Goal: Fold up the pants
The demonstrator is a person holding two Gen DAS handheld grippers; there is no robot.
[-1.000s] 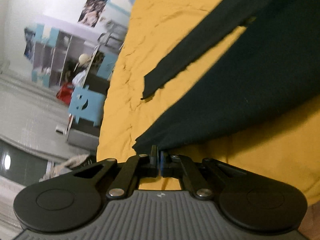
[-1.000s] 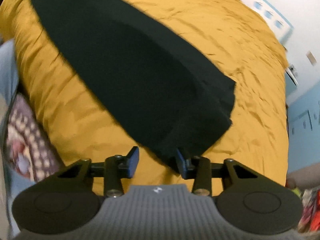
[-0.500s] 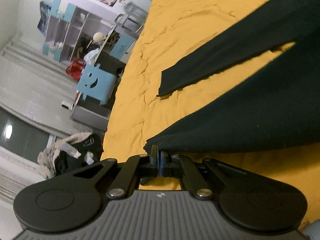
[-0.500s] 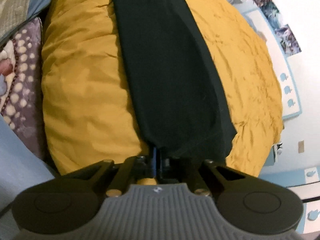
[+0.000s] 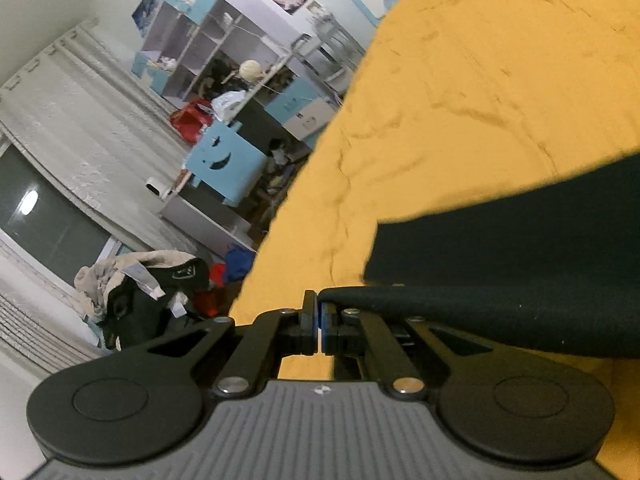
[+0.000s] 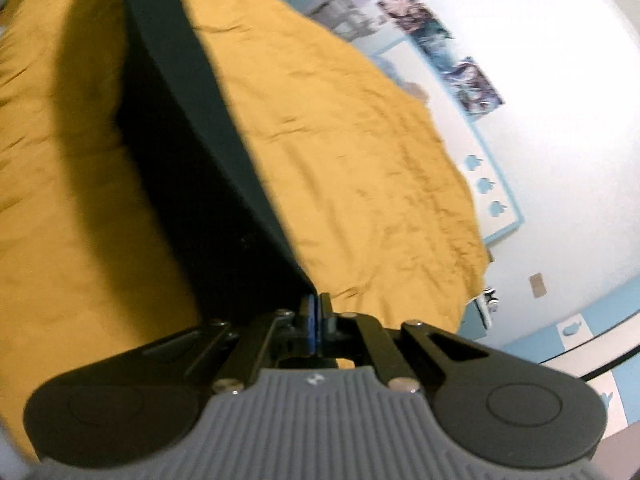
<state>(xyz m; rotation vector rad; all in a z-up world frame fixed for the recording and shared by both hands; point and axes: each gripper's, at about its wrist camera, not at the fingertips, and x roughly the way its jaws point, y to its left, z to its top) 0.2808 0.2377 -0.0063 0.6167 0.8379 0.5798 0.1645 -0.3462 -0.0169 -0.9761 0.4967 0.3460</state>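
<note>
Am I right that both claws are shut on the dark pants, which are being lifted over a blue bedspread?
Not quite: the bedspread is yellow, not blue, as the right wrist view shows plainly. The rest holds: the left claw and the right claw are each shut on the dark pants, which hang raised above the bedspread.

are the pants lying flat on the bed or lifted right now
Partly lifted. The pants rise taut off the yellow bedspread to the shut right hand-held gripper; the left hand-held gripper pinches an edge doubled over the layer below.
</note>
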